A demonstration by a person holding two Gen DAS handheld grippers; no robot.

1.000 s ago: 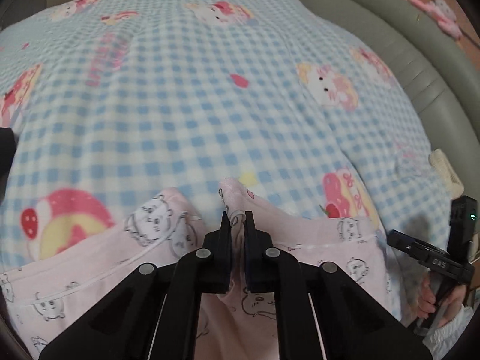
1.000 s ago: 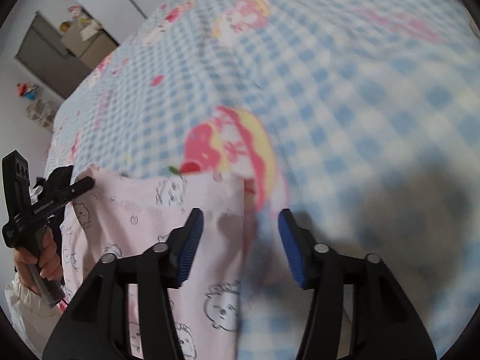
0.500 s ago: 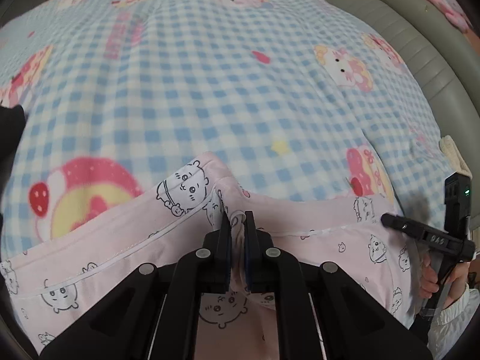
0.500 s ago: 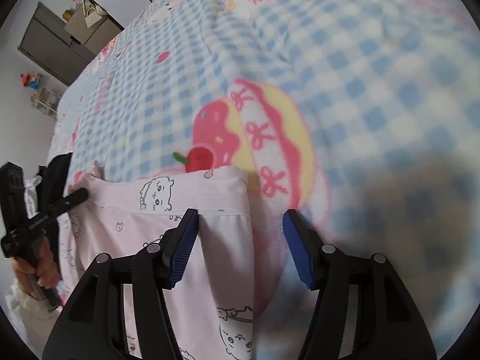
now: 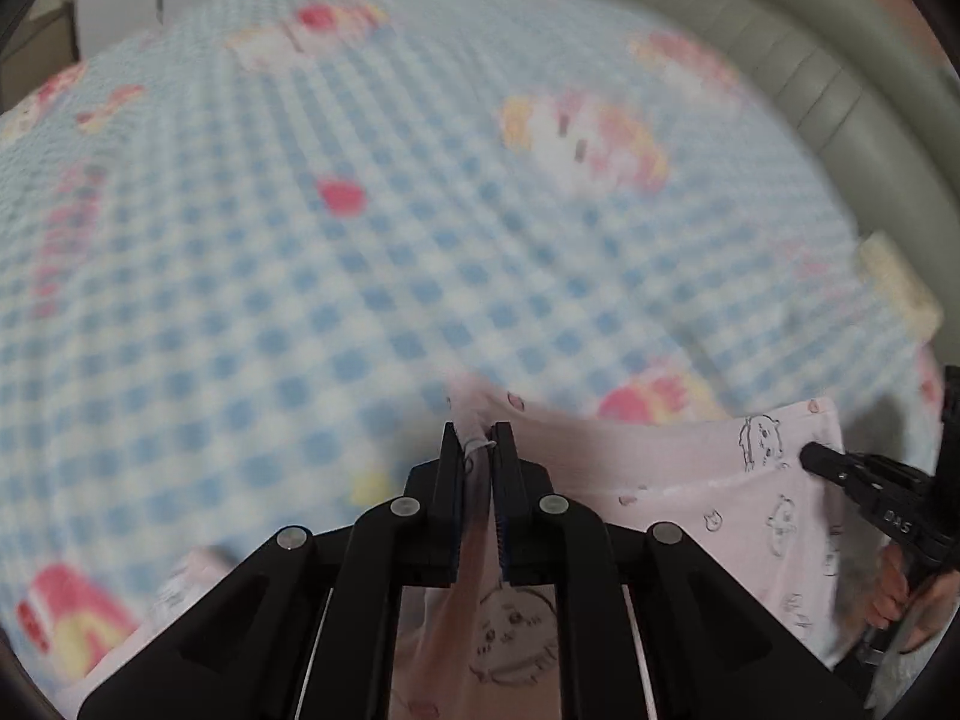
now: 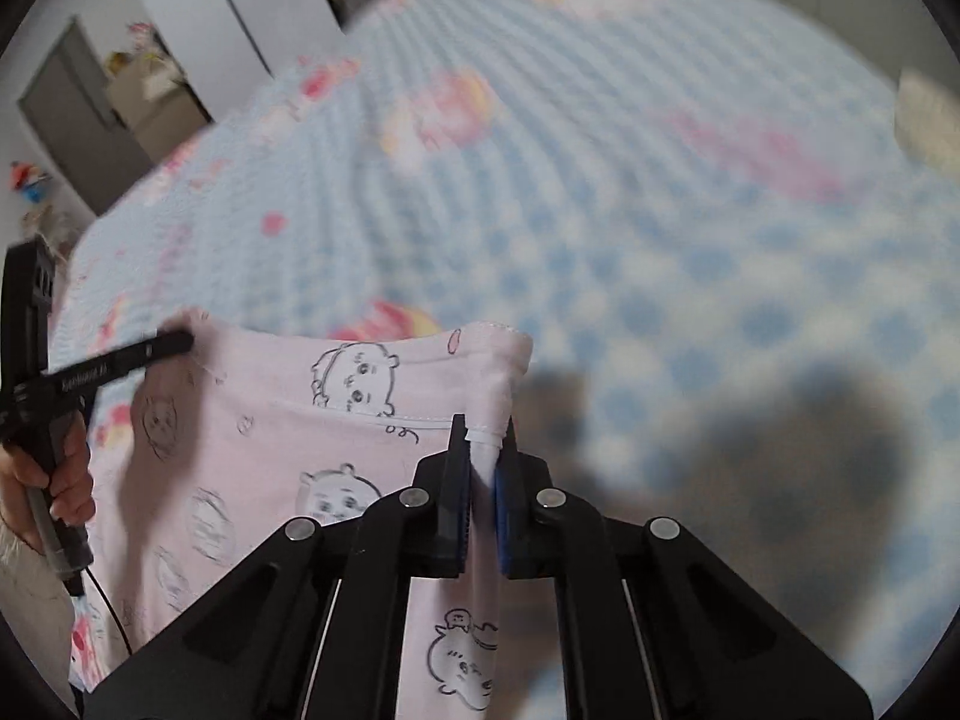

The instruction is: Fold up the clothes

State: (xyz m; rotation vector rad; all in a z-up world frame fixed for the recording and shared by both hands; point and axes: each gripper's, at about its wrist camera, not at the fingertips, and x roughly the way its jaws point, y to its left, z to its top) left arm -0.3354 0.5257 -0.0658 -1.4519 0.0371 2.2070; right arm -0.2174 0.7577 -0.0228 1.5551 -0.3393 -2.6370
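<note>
Matt pink printed cloth garment lies on a fleecy checked blanket.

Blue-and-white checked blanket spread over the bed, printed with pink cartoon cats, cherries and cakes, blurred in both views. Curved grey-green padded headboard along the far right edge in the left wrist view, ribbed with seams. Small cream patch lying at the blanket's right edge, near the padding. In the right wrist view, white wardrobe doors beyond the bed, a dark grey cabinet beside them with a cardboard box and small items on top. Pale wall at far left, bright toys low against it. Soft, even light; dark shadows on the blanket at lower right.
</note>
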